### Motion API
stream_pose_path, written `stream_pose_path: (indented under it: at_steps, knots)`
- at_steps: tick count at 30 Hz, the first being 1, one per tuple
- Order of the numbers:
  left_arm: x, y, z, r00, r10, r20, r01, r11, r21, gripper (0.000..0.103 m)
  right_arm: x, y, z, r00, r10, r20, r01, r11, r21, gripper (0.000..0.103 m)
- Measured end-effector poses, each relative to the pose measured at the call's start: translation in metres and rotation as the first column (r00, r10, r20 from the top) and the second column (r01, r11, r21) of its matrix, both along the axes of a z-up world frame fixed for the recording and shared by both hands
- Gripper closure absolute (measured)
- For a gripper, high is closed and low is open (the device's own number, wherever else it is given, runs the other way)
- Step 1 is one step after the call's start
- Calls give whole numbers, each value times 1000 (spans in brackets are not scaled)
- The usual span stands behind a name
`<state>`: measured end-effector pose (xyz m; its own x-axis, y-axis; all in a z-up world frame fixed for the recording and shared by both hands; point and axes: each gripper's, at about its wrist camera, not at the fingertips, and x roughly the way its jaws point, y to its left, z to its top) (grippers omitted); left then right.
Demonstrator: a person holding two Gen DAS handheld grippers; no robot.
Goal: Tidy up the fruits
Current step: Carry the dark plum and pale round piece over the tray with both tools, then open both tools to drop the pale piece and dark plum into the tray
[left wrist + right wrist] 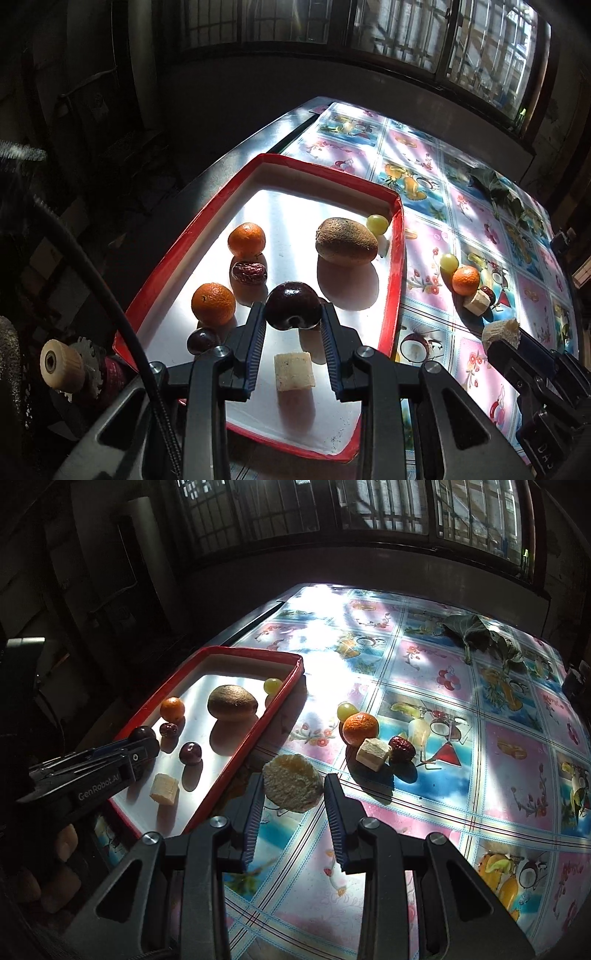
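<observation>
Left gripper (293, 314) level, clamping cherry (293, 305).

Hard sunlight enters through the barred window (436, 33) at the back and falls in bands across the bench with its glossy patterned cloth (461, 760). The red-rimmed white tray (395, 254) glares, nearly blown out. Fruit shadows run long towards the camera. Surroundings stay dark; fisheye bending curves the edges.

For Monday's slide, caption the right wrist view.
Right gripper holds a pale fruit chunk beside the red tray.
</observation>
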<state>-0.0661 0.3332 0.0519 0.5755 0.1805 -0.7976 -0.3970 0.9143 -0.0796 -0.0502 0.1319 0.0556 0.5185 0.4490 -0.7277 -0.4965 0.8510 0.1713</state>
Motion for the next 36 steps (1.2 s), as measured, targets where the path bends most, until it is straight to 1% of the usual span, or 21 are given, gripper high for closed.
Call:
stream_pose_path:
  at_steps: [8, 12, 16, 23, 26, 29, 36]
  knots:
    - [30, 43, 6, 999, 49, 3, -49, 999, -6, 74, 8, 51, -5, 992, 117, -36, -116, 993, 37, 68]
    - [51, 56, 3, 999, 48, -21, -49, 999, -22, 74, 13, 74, -9, 983, 174, -59, -171, 984, 58, 68]
    - [73, 62, -6, 997, 41, -60, -43, 998, -36, 74, 21, 93, -15, 974, 210, -80, -205, 977, 65, 68]
    - [115, 67, -23, 993, 23, -114, -29, 999, -44, 74, 42, 116, -32, 965, 224, -138, -218, 974, 54, 68]
    - [129, 65, -31, 990, 11, -143, -17, 999, -42, 74, 48, 121, -36, 962, 228, -150, -223, 974, 46, 68]
    - [136, 64, -38, 986, 5, -165, -10, 1000, -25, 74, 52, 123, -41, 961, 225, -161, -222, 974, 38, 68]
    - [144, 65, -55, 976, -23, -218, 11, 999, -53, 74, 58, 124, -48, 955, 229, -186, -226, 973, 37, 68]
